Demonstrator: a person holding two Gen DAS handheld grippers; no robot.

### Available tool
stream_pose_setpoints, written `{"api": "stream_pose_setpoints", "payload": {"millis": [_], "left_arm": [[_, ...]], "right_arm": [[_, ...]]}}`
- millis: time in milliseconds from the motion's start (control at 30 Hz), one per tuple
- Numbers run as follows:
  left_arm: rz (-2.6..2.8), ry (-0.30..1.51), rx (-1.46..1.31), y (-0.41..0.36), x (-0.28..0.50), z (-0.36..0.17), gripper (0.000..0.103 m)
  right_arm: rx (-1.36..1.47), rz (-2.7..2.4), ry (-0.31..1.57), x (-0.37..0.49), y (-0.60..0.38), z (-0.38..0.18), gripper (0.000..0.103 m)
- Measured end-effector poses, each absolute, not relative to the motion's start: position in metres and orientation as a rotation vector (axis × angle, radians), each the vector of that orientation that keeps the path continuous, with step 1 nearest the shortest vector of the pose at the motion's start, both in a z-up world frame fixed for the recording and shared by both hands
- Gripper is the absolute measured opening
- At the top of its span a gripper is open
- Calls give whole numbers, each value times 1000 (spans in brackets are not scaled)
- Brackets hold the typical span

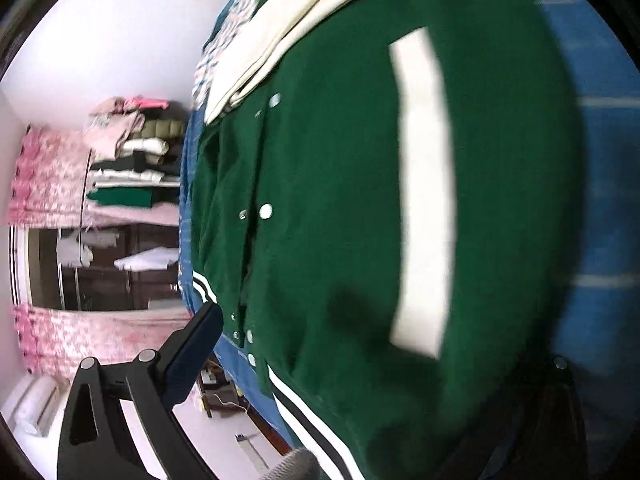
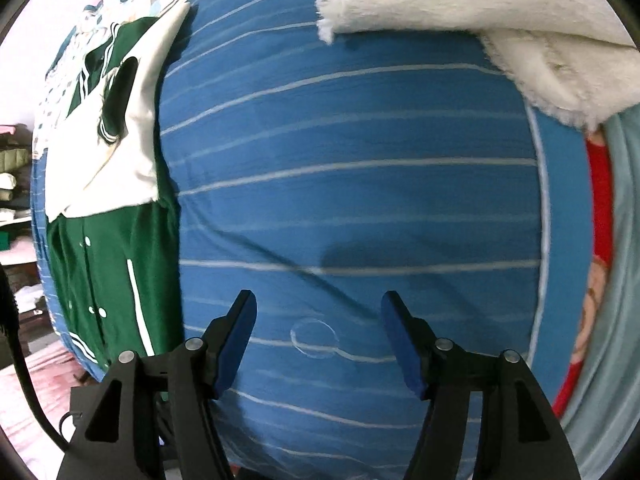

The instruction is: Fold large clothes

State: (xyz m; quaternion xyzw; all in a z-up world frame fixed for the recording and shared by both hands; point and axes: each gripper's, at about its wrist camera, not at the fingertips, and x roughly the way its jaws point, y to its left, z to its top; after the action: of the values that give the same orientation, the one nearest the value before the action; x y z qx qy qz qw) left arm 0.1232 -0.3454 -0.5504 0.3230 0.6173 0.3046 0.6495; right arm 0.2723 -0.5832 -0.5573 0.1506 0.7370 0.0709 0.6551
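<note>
The green varsity jacket (image 1: 340,200) with cream sleeves lies spread on the blue striped bedsheet (image 2: 360,184), well left of the white fleece blanket (image 2: 460,4) at the sheet's far edge. Over bare sheet right of the jacket, the right hand-held gripper (image 2: 319,312) hovers wide open, holding nothing. The left hand-held gripper (image 1: 360,340) is close over the jacket's hem, one finger hidden in blur, so its opening cannot be judged.

A bed under a blue striped sheet (image 2: 360,184) fills most of the right wrist view. At nine o'clock in the left wrist view a white wall (image 1: 120,40) backs a stack of folded clothes (image 1: 132,156) on a pink patterned cover (image 1: 48,176), with a dark wooden cabinet (image 1: 104,264) below it. Light is bright and even.
</note>
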Motion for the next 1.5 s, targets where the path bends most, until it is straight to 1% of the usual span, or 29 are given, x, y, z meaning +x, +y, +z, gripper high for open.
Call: {"api": "stream_pose_setpoints", "payload": {"millis": [133,200,233,267,300,333,367,533,567,633,700,733,767,833,933,967,1033,1133,1200,1300,1333,1400,1500], "left_arm": [[735,1357,694,-329,128,-535,103],[733,1342,619,-319,128,-521,93],[720,1340,578,-317,128,-515,73],[693,1340,528,-314,129,-507,49],[668,1338,498,-314,130,-502,38],[650,1335,477,-313,132,-496,23],[644,1328,459,-313,133,-489,20],[640,1304,444,-308,140,-470,13],[636,1302,443,-304,141,-467,12],[626,1303,412,-296,144,-460,11],[611,1299,388,-287,145,-455,11],[604,1300,364,-281,145,-451,11],[596,1302,339,-275,145,-448,11],[569,1303,300,-261,143,-439,11],[527,1310,182,-228,141,-418,11],[512,1309,144,-216,140,-410,11],[469,1310,56,-184,138,-392,11],[440,1313,-44,-136,137,-373,11],[438,1319,-126,-96,138,-366,11],[441,1338,-230,-37,139,-371,12],[439,1352,-273,-16,140,-378,16],[440,1370,-393,29,139,-398,17],[401,1421,-586,83,138,-441,18]], "right_arm": [[414,276,1666,297,-561,-575,67],[477,369,1644,316,-547,-585,68],[506,418,1631,324,-540,-589,74],[563,496,1606,338,-530,-595,78],[604,542,1588,348,-524,-599,78],[663,592,1562,362,-515,-605,79],[721,638,1542,375,-507,-610,81],[1002,728,1484,430,-468,-632,82],[1018,707,1510,437,-458,-639,83],[1050,659,1560,445,-443,-653,82],[1053,592,1596,450,-428,-659,59],[1049,580,1595,451,-424,-656,37],[1033,554,1588,452,-420,-646,29],[1002,524,1582,453,-412,-623,21],[922,496,1572,459,-389,-568,19],[868,486,1569,462,-372,-540,18],[793,461,1575,470,-342,-504,18],[653,426,1587,484,-269,-455,18],[557,406,1599,497,-212,-436,18],[437,386,1623,509,-122,-430,18],[413,380,1631,510,-97,-433,18],[350,346,1657,515,-39,-449,18],[218,303,1708,512,35,-501,18]]}}
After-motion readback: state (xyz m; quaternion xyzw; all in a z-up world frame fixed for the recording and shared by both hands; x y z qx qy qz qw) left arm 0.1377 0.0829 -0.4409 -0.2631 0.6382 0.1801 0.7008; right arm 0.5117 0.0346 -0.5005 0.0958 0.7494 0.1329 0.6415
